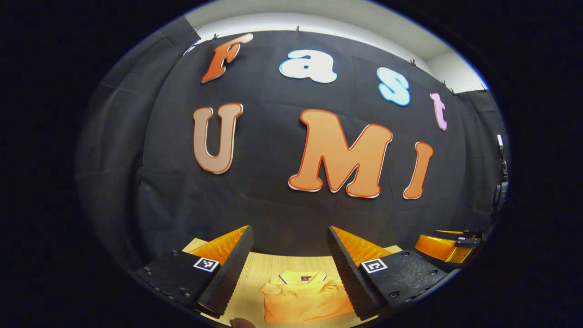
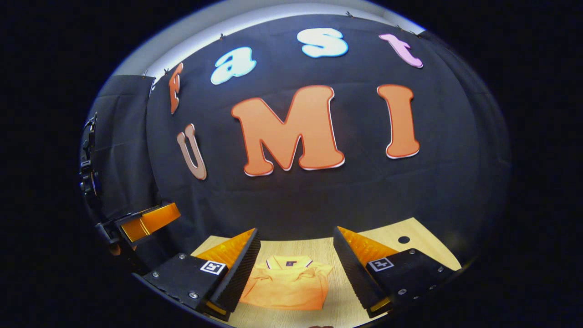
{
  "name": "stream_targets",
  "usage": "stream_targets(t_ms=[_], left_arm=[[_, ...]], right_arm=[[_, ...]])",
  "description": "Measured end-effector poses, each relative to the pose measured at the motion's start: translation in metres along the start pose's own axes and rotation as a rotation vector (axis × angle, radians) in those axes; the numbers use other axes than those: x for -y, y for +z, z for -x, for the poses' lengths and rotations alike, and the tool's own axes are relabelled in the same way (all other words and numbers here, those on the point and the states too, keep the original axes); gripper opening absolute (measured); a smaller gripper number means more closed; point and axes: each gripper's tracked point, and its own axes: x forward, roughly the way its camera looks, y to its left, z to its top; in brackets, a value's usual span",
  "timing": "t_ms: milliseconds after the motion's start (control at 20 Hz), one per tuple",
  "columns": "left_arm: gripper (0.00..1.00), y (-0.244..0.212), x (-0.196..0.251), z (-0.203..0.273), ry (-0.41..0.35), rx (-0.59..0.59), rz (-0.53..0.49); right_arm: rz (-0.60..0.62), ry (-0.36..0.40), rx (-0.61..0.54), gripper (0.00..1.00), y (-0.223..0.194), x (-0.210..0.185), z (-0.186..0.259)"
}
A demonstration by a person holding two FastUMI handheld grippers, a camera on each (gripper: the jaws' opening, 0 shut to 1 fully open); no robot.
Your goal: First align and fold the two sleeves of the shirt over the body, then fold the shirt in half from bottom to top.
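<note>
A yellow polo shirt (image 1: 303, 297) lies folded into a compact bundle on the light wooden table (image 1: 268, 264), collar toward the wall. In the left gripper view my left gripper (image 1: 289, 269) hangs open above it, nothing between its fingers. The right gripper view shows the same shirt (image 2: 289, 284) on the table (image 2: 387, 237), with my right gripper (image 2: 296, 269) open above it and holding nothing. The other gripper (image 1: 448, 243) appears at the right edge of the left gripper view, and the left one (image 2: 141, 223) at the left edge of the right gripper view.
The black cloth wall rises just behind the table's far edge. A small dark hole (image 2: 403, 239) sits in the tabletop at the far right. Bare wood surrounds the shirt on both sides.
</note>
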Motion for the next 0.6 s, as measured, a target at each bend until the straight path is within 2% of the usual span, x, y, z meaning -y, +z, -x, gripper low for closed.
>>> stream_targets(t_ms=[150,350,600], left_arm=[[0.97,0.004,0.007,0.024,-0.006,0.037,-0.005],[0.97,-0.011,0.018,0.058,-0.024,0.048,0.026],[0.97,-0.022,0.021,0.058,-0.019,0.014,0.041]], right_arm=[[-0.011,0.012,0.05,0.97,0.009,-0.006,0.031],[-0.062,0.0,0.035,0.97,-0.008,-0.002,0.054],[-0.09,-0.015,0.024,0.97,-0.018,0.014,0.068]])
